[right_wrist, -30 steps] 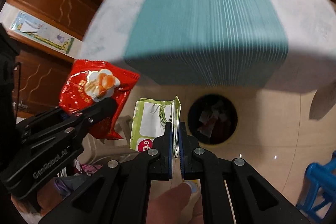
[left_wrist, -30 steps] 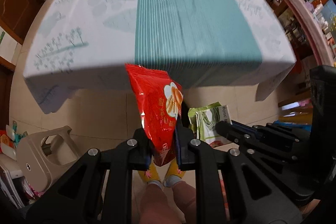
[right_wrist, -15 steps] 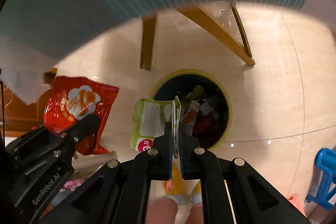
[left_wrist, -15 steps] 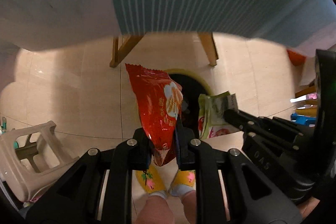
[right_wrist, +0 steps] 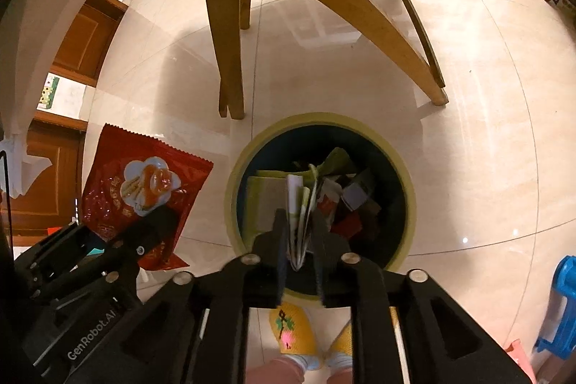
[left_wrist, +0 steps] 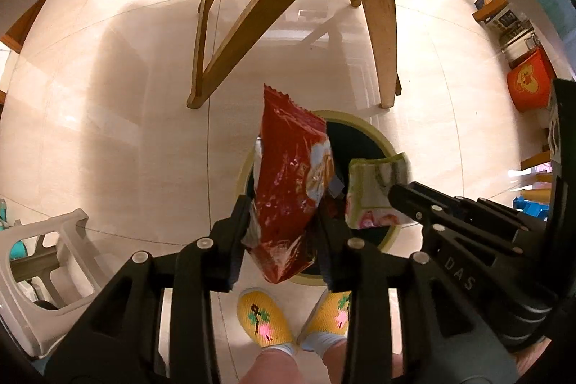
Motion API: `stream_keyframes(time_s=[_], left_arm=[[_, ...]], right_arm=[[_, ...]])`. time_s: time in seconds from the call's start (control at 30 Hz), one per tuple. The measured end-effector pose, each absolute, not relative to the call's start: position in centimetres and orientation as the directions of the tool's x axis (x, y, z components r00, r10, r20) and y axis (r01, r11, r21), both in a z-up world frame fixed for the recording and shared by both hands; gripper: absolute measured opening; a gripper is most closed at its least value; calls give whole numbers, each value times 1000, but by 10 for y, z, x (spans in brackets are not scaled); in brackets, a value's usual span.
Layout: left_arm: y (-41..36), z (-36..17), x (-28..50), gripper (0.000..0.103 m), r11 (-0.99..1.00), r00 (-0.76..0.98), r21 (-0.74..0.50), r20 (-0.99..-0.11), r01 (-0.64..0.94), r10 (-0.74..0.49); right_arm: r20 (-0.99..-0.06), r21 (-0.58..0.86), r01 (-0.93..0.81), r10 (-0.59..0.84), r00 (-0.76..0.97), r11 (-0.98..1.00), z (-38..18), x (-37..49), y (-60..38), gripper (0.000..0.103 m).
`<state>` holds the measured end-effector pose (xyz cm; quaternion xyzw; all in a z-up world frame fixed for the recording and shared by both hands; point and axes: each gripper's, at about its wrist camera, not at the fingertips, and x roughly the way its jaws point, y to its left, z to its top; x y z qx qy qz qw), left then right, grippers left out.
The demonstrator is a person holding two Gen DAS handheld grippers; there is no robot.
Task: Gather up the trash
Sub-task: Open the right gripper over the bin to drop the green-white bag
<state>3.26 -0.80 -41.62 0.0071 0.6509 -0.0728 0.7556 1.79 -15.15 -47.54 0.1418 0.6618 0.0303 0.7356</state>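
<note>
My left gripper (left_wrist: 283,207) points straight down with a red snack bag (left_wrist: 288,175) upright between its fingers. Its jaws are opening, and the bag still fills the gap and touches both pads. Below and slightly right sits a round bin (left_wrist: 345,116) with a yellow-green rim. My right gripper (right_wrist: 298,216) hangs over the bin (right_wrist: 320,117), which holds several wrappers. A green-and-white pack (right_wrist: 298,204) stands edge-on between its fingers. Those jaws are opening too, with thin dark gaps beside the pack. The red bag (right_wrist: 144,182) hangs left of the bin.
Wooden table legs (left_wrist: 381,24) stand just beyond the bin. A white plastic stool (left_wrist: 46,258) is at the left and an orange container (left_wrist: 529,85) at the right. The person's feet in yellow slippers (left_wrist: 264,319) are near the bin. A blue plastic object (right_wrist: 561,305) stands far right.
Both grippers have sunk from above the tablecloth to under the table's edge, close over the bin. Both pairs of jaws stand wider, and the green-and-white pack has loosened.
</note>
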Motion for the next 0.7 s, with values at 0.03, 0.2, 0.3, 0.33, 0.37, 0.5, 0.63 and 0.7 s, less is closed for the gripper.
stream_keyframes(time_s=[0.03,0.2,0.3,0.33,0.37,0.5,0.63,0.7], left_arm=[[-8,-415,33,30,989,144,-87,-984,117,-103],[1,-414,34,30,988,132,-102,-984,116,-117],[4,-408,32,30,988,134,-87,-986,124,-103],[4,-405,31,30,989,136,-79,-986,127,-96],[5,-402,31,30,989,137,-74,-986,127,-92],[4,-380,25,30,987,157,-87,-982,138,-108],[-1,-351,19,30,980,184,-89,-975,177,-122],[-6,-338,16,30,973,173,-99,-975,209,-136]], right_arm=[[-965,248,141,231,125,959,-474,19,-151,18],[-964,249,137,232,130,959,-478,25,-153,19],[-963,249,128,232,135,960,-472,25,-151,19],[-963,248,123,231,136,961,-468,24,-150,19],[-963,247,119,230,139,962,-465,22,-151,19],[-961,253,112,237,142,961,-451,21,-151,19],[-959,258,108,241,147,960,-428,15,-152,19],[-957,264,108,247,151,959,-413,12,-152,19]])
